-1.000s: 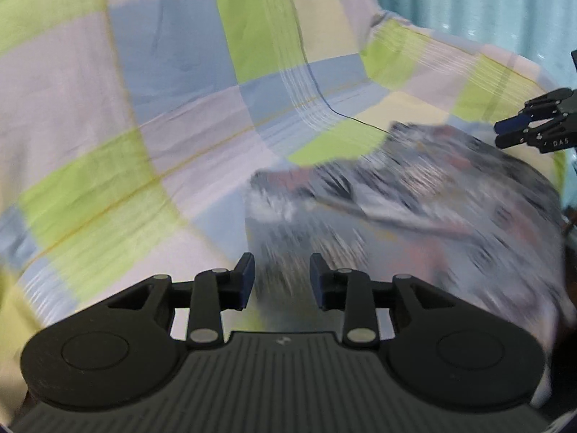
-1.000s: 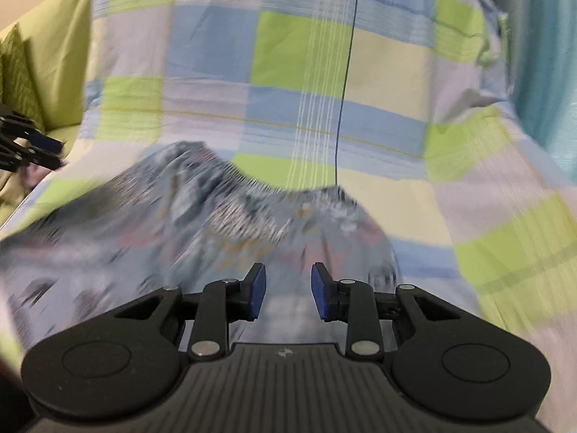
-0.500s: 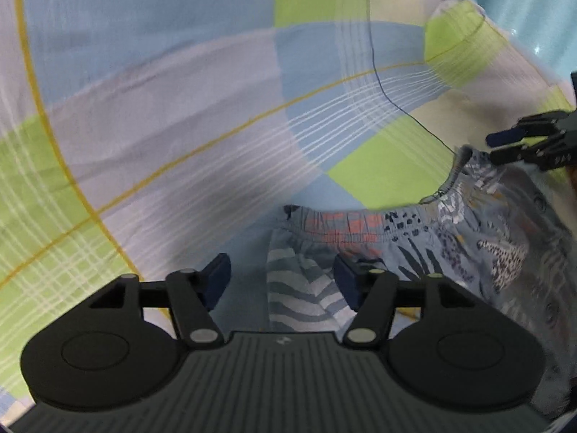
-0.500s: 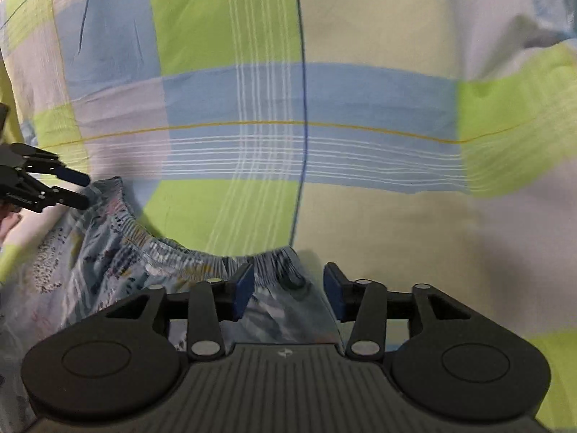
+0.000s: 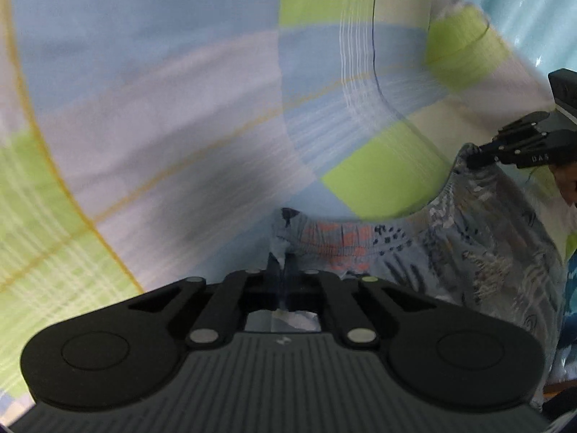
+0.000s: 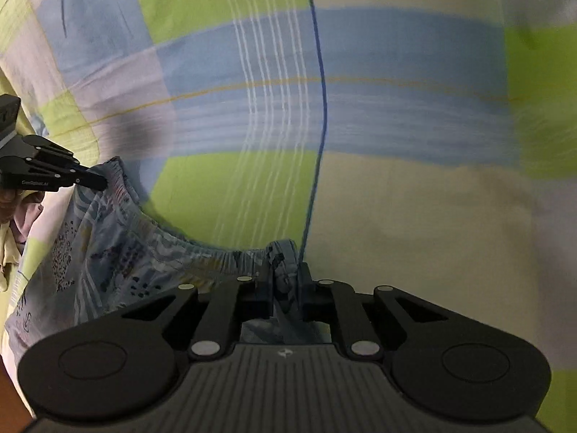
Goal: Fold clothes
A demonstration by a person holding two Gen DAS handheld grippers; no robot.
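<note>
A pair of blue patterned shorts (image 5: 468,245) with an elastic waistband hangs between my two grippers over a checked sheet. My left gripper (image 5: 283,270) is shut on one corner of the waistband. My right gripper (image 6: 283,274) is shut on the other corner. The shorts (image 6: 119,252) also show in the right wrist view, with the waistband sagging between the two grips. The right gripper shows at the right edge of the left wrist view (image 5: 476,155). The left gripper shows at the left edge of the right wrist view (image 6: 97,182).
A sheet (image 5: 180,108) checked in blue, green, cream and lilac covers the whole surface under the shorts; it also fills the right wrist view (image 6: 396,108). A teal curtain (image 5: 533,11) stands at the far right. A crumpled pale cloth (image 6: 14,238) lies at the left edge.
Both grippers were open over the waistband corners half a second ago. Both have closed on the waistband, and the shorts now hang stretched between them.
</note>
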